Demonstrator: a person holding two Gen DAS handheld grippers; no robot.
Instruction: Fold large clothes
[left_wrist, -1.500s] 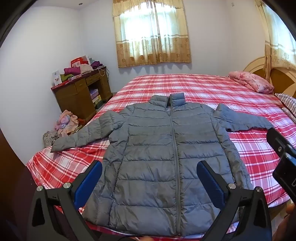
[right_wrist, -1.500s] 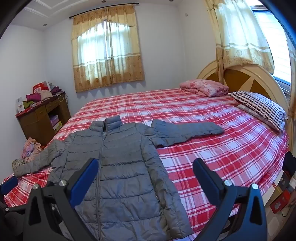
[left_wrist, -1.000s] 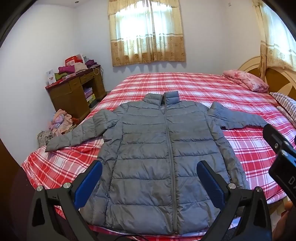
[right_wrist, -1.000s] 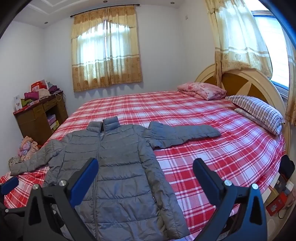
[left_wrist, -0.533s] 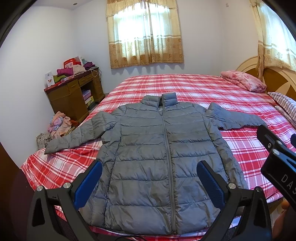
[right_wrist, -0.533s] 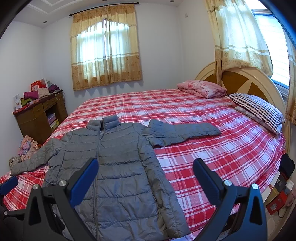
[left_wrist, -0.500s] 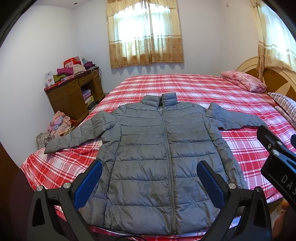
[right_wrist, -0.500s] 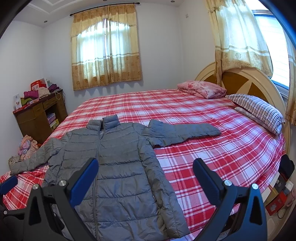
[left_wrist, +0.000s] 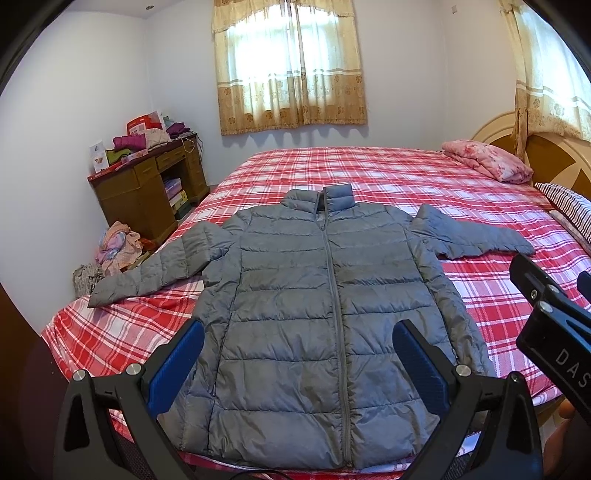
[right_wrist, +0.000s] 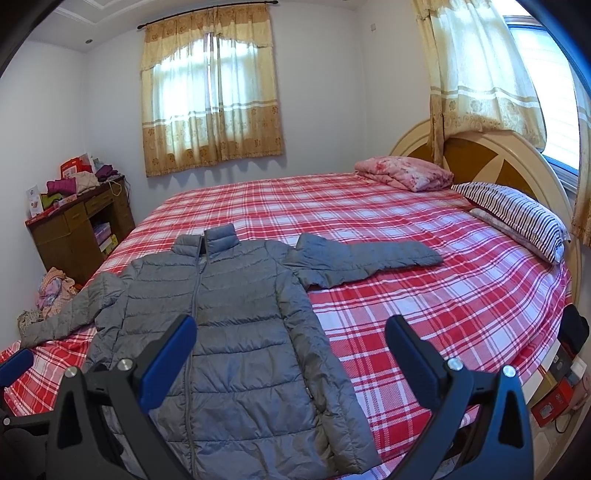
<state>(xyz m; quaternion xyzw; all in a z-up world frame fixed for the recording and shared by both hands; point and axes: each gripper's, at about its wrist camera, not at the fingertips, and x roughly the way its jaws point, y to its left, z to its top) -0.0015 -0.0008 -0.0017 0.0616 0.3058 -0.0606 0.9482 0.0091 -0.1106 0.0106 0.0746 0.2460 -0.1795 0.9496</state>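
Note:
A grey quilted puffer jacket (left_wrist: 314, 306) lies flat and zipped, front up, on the red plaid bed (left_wrist: 369, 170), collar away from me and both sleeves spread out to the sides. It also shows in the right wrist view (right_wrist: 229, 317), left of centre. My left gripper (left_wrist: 299, 363) is open and empty, held above the jacket's hem near the bed's front edge. My right gripper (right_wrist: 290, 356) is open and empty, above the jacket's right side and the bedspread (right_wrist: 424, 306). The right gripper's body shows at the right edge of the left wrist view (left_wrist: 554, 332).
A wooden desk (left_wrist: 147, 184) piled with clothes and boxes stands left of the bed, with a heap of clothes (left_wrist: 114, 247) on the floor beside it. A pink folded quilt (right_wrist: 402, 177) and a striped pillow (right_wrist: 517, 218) lie by the headboard (right_wrist: 480, 155).
Both grippers have drifted slightly; the jacket sits a little more centred in the left wrist view. The jacket has not moved and both grippers have stayed open.

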